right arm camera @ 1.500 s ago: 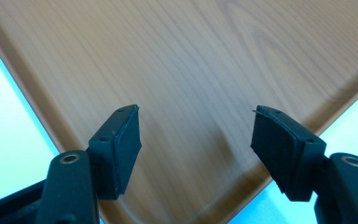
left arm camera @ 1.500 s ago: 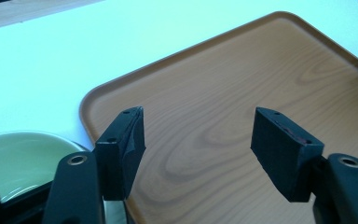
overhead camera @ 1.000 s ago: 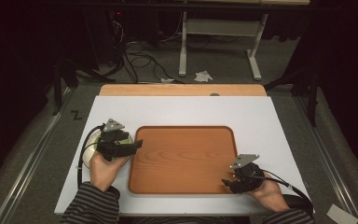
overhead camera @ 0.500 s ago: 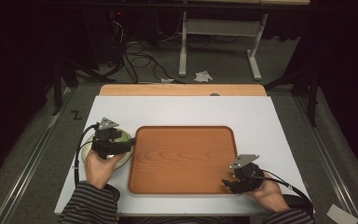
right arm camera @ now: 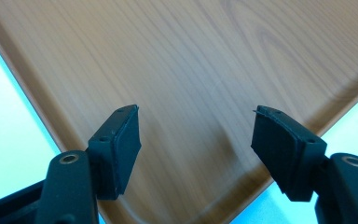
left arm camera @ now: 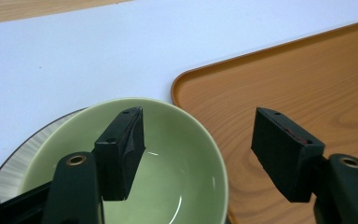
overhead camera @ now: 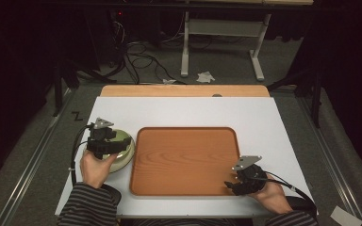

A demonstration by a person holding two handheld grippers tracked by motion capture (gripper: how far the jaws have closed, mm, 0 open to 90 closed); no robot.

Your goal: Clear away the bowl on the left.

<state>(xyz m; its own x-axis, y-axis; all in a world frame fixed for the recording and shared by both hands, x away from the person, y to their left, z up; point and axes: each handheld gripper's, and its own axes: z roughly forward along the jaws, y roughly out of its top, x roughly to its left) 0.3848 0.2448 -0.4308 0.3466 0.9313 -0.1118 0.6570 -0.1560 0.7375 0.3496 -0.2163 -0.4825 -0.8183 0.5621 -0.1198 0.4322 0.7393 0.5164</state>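
A pale green bowl (overhead camera: pixel 120 148) (left arm camera: pixel 168 168) sits on a grey-rimmed plate (left arm camera: pixel 23 154) on the white table, just left of a wooden tray (overhead camera: pixel 184 160) (left arm camera: pixel 298 79) (right arm camera: pixel 182 70). My left gripper (overhead camera: pixel 101 139) (left arm camera: pixel 198 140) hangs open over the bowl's right rim, one jaw above the bowl's inside, the other above the tray's edge. Over the tray's near right corner my right gripper (overhead camera: pixel 235 183) (right arm camera: pixel 196 133) stands open with nothing between its jaws.
The white table top (overhead camera: pixel 193 110) ends in a wooden strip (overhead camera: pixel 184 91) at the far side. Beyond it lie cables (overhead camera: pixel 141 52) and a desk frame (overhead camera: pixel 217 42) on the dark floor. The tray holds nothing.
My left gripper has swung left and back from the tray's edge to above the bowl. The right gripper has stayed in place.
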